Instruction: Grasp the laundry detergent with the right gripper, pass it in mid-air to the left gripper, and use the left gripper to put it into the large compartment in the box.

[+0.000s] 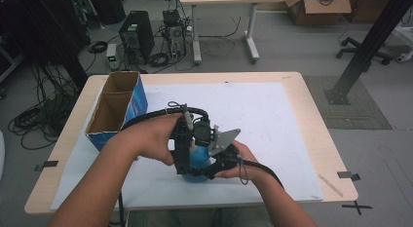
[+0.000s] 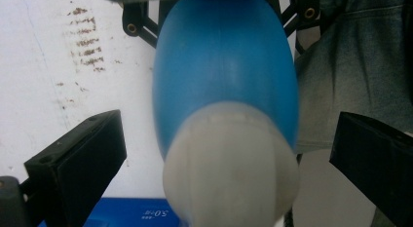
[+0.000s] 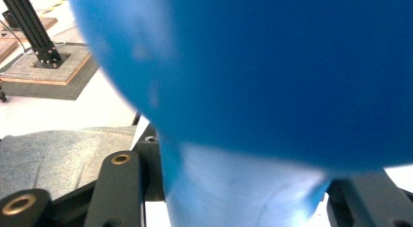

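Note:
A blue bottle-like thing (image 1: 198, 160) with a whitish cap end is held just above the white sheet near the table's front middle. In the left gripper view its cap (image 2: 229, 173) points at the camera and its blue body (image 2: 224, 66) runs away from it. My left gripper (image 2: 229, 129) is open, one jaw on either side of the cap and neither touching it. My right gripper (image 1: 208, 169) is shut on the far end of the blue body. In the right gripper view the blue body (image 3: 272, 66) sits very close, above the right gripper (image 3: 241, 200).
An open blue cardboard box (image 1: 117, 107) with two compartments stands at the table's left, and its blue side (image 2: 131, 215) lies below the cap. A white sheet (image 1: 272, 124) covers the wooden table (image 1: 311, 100). Grey cloth (image 2: 350, 66) lies just behind the grippers.

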A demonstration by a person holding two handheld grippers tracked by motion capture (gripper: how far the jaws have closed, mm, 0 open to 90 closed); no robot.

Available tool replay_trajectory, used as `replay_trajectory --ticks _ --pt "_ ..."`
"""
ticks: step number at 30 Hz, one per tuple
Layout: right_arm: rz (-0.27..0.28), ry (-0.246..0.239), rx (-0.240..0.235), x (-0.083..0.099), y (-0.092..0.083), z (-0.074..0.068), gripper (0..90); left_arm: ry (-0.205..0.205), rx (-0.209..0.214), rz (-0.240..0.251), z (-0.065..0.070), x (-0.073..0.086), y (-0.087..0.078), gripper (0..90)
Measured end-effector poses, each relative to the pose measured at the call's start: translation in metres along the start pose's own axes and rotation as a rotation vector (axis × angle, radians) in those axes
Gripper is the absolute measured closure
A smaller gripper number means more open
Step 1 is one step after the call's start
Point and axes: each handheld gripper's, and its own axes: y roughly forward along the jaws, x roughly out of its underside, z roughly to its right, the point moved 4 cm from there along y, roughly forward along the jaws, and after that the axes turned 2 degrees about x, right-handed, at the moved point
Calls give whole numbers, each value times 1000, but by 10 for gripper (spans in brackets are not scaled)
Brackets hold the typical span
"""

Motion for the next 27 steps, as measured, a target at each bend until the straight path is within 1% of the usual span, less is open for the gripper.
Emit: replay_trajectory --ticks 1,2,3,4,5,11,12,25,27 --pt "2 1 1 0 0 0 454 -1 -2 1 0 -1 1 2" --pt "2 -3 1 0 1 0 454 1 0 -8 0 -2 1 2" --pt "1 -14 6 0 1 1 454 2 0 -6 0 -2 1 2" --pt "1 -14 6 0 1 1 454 2 0 -6 0 -2 1 2" --pt "3 -3 -1 -1 1 -1 454 0 1 -3 0 -3 2 3" --pt "4 -6 3 -1 1 0 454 0 -3 -8 -1 -4 3 4" --pt "3 -1 2 -2 1 -1 454 -1 -1 -17 -1 -4 3 4" --pt "10 -21 2 -5 1 -1 454 -23 -1 -15 -1 -4 7 9" --pt "11 -21 2 -5 1 -1 454 -22 -5 -8 -1 -4 7 11"
